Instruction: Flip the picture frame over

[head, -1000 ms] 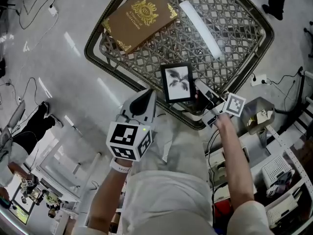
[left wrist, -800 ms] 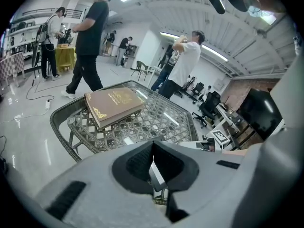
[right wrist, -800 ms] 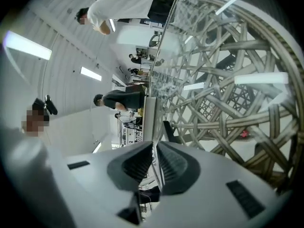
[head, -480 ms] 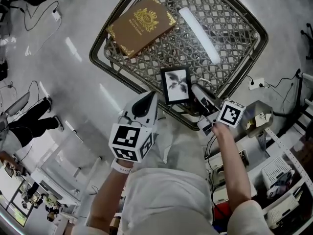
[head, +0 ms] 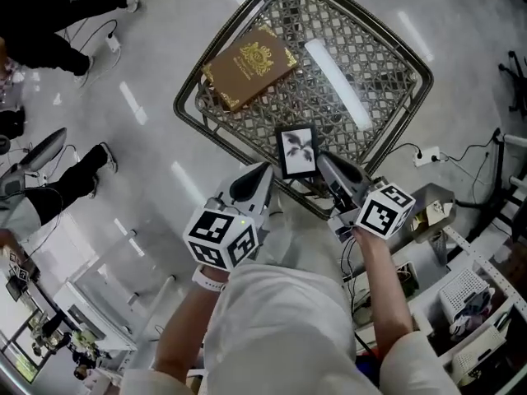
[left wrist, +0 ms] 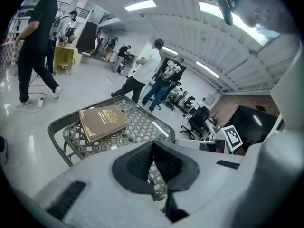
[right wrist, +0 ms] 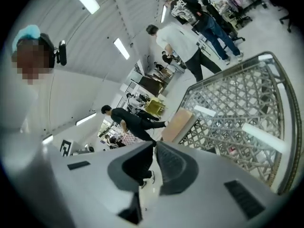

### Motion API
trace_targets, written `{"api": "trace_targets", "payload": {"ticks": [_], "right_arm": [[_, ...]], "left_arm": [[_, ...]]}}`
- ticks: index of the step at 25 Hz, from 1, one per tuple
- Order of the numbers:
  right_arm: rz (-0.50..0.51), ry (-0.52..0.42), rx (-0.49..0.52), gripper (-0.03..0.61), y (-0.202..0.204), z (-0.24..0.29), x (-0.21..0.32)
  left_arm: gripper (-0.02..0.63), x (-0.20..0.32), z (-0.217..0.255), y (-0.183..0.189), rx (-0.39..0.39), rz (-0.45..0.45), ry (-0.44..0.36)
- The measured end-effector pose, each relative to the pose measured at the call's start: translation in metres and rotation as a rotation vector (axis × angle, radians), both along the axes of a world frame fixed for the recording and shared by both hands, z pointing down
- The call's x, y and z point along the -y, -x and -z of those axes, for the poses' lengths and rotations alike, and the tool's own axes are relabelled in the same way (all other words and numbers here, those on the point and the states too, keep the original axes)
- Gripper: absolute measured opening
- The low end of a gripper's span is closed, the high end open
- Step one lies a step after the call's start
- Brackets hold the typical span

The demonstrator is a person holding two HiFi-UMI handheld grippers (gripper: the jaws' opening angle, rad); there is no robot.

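Note:
The picture frame [head: 297, 151] is small and black, with a dark plant print facing up. It lies flat near the front edge of the lattice table [head: 375, 35]. My left gripper [head: 264, 169] hovers just left of the frame, jaws shut on nothing. My right gripper [head: 322, 157] sits just right of the frame, also shut and empty, apart from its edge. In the left gripper view the jaws [left wrist: 153, 145] meet over the table [left wrist: 61, 127]. The right gripper view shows jaws [right wrist: 155, 145] closed; the frame is hidden in both gripper views.
A brown book with gold print [head: 249, 67] lies on the table's far left, also seen as the book [left wrist: 102, 121] and edge-on as the book [right wrist: 176, 125]. Cables and a power strip [head: 430, 156] lie on the floor; shelving [head: 478, 303] stands at right. People stand around.
My right gripper has drawn back from the frame's right edge, and the frame now lies free on the table. The head view has pulled up and away. The left gripper stays shut beside it.

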State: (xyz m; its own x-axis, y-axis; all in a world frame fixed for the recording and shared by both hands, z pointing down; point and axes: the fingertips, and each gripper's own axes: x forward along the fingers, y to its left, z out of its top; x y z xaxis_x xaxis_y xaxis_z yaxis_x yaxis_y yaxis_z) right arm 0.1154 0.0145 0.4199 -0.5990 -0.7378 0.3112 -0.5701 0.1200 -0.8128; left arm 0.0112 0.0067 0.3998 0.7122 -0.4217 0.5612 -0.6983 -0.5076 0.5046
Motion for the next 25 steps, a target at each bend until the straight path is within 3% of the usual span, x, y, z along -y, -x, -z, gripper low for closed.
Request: {"api": "trace_targets", "payload": {"ticks": [3, 14, 20, 25], "right_arm": [[0.006, -0.058, -0.058, 0.037, 0.001, 0.032, 0.000], [-0.019, -0.230, -0.186, 0.031, 0.004, 0.129, -0.021], [-0.047, -0.299, -0.188, 0.028, 0.005, 0.163, -0.034], [-0.059, -0.347, -0.217, 0.026, 0.005, 0.183, -0.045]], "left_arm": [[0.025, -0.005, 0.029, -0.004, -0.055, -0.003, -0.019], [0.025, -0.014, 0.112, 0.009, -0.074, 0.057, -0.166], [0.025, -0.023, 0.145, 0.012, -0.040, 0.040, -0.287], [0.025, -0.032, 0.157, 0.016, -0.021, 0.030, -0.337]]}}
